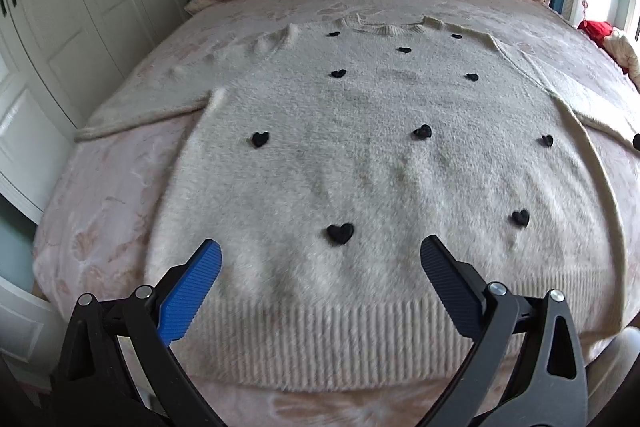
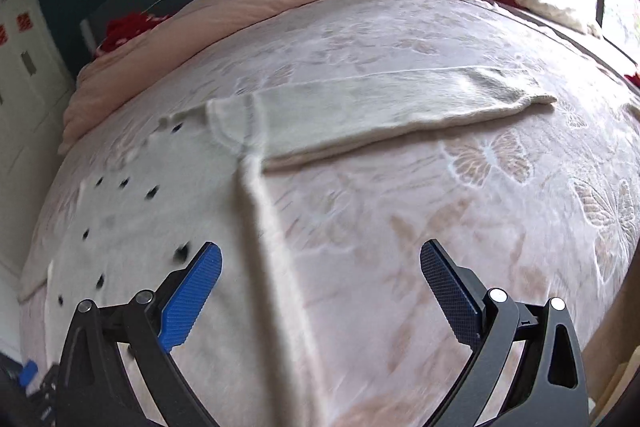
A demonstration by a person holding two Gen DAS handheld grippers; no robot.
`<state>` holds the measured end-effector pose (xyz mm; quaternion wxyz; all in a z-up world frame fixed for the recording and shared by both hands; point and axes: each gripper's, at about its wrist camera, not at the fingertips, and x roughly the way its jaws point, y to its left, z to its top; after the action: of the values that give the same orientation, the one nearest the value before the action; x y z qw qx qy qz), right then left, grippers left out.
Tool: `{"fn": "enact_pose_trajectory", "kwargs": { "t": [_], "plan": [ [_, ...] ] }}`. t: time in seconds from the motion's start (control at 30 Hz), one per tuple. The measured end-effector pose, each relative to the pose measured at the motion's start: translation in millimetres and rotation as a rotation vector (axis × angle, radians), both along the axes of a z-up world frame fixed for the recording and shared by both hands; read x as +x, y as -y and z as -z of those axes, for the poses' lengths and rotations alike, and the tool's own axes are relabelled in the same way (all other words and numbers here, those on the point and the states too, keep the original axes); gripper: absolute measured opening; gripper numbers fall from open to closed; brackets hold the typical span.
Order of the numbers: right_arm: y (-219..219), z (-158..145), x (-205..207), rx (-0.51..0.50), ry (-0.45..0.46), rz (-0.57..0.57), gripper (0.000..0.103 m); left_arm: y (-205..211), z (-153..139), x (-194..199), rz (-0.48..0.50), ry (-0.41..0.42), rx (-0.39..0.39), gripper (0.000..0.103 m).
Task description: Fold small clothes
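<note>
Cream sweater flat | collar far, hem near | sleeves sideways

Left wrist view looked low from hem across sweater toward headboard; right wrist view faced its right sleeve. Both shared sweater.

A: Can you read any text, label or number in your two views?
B: No. You have no legible writing on the sweater, the bed, or elsewhere.
</note>
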<state>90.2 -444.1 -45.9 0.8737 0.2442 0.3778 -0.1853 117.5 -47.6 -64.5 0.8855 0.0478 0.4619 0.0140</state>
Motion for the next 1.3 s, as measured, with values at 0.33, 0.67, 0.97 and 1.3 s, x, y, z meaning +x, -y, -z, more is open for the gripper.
{"fn": "enact_pose_trajectory", "kwargs": {
  "t": [0.33,0.67,0.97,1.3],
  "plan": [
    [211,57,39,0.275,0.066,0.416,0.086,-19,5,43,-0.078,-0.037,-0.137,0.098],
    [190,-9,89,0.238,0.331,0.281,0.013,-46,9,61,-0.129,-0.042,-0.146,0.098],
    [-114,-142,206,0.112,0.495,-0.657,0.017,-80,-13,65,-0.182,0.045,-0.293,0.098],
    [-205,-19,197,0.196,0.186,-0.698,0.046,-119,-9,139,-0.208,0.045,-0.512,0.098]
  ]
}}
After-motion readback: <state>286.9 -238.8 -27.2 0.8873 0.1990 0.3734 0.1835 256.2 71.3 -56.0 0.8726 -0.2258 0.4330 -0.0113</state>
